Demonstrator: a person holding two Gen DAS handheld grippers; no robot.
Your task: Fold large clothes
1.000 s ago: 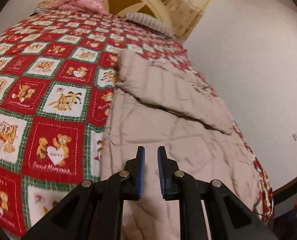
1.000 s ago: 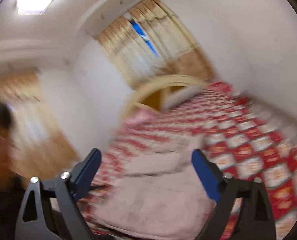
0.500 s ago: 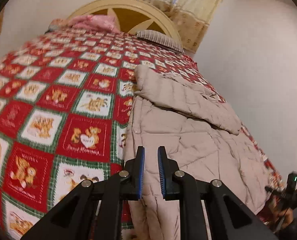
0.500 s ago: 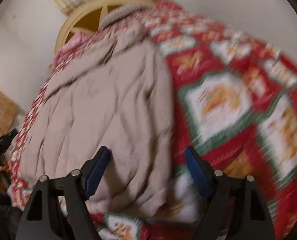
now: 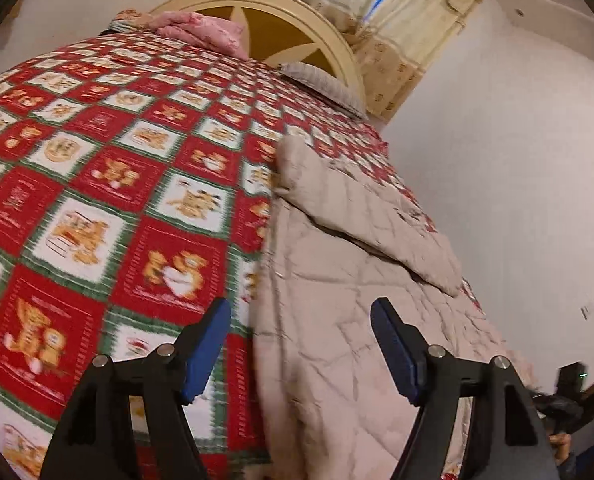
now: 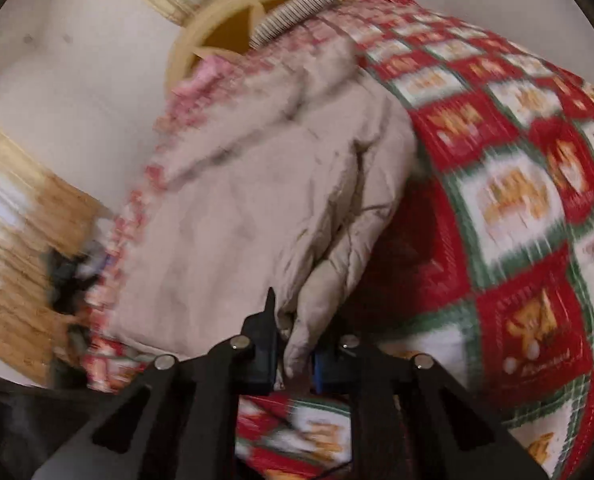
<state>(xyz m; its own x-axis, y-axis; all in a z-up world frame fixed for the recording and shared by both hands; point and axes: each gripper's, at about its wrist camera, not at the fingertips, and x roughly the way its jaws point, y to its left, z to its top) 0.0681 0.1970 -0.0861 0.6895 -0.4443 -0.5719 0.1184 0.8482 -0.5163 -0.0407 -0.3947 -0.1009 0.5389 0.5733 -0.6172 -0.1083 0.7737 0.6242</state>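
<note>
A beige quilted coat [image 5: 349, 280] lies spread along the right side of a bed, one sleeve [image 5: 377, 220] folded across its body. My left gripper [image 5: 301, 344] hovers above the coat's near left edge; its jaws are opening and nothing is pinched between its blue pads [image 5: 205, 352]. In the right wrist view the same coat [image 6: 249, 208] fills the middle, and my right gripper [image 6: 295, 354] is closing on a bunched fold of its near edge, with cloth squeezed between the jaws.
The bed carries a red, green and white teddy-bear quilt [image 5: 109, 184]. A cream headboard [image 5: 297, 32], a pink pillow [image 5: 201, 30] and a striped pillow [image 5: 321, 82] sit at the far end. A white wall [image 5: 517, 180] runs close along the right.
My left gripper went from shut to open and shifted along the coat's edge. My right gripper swung down from facing the room onto the coat and closed on its edge.
</note>
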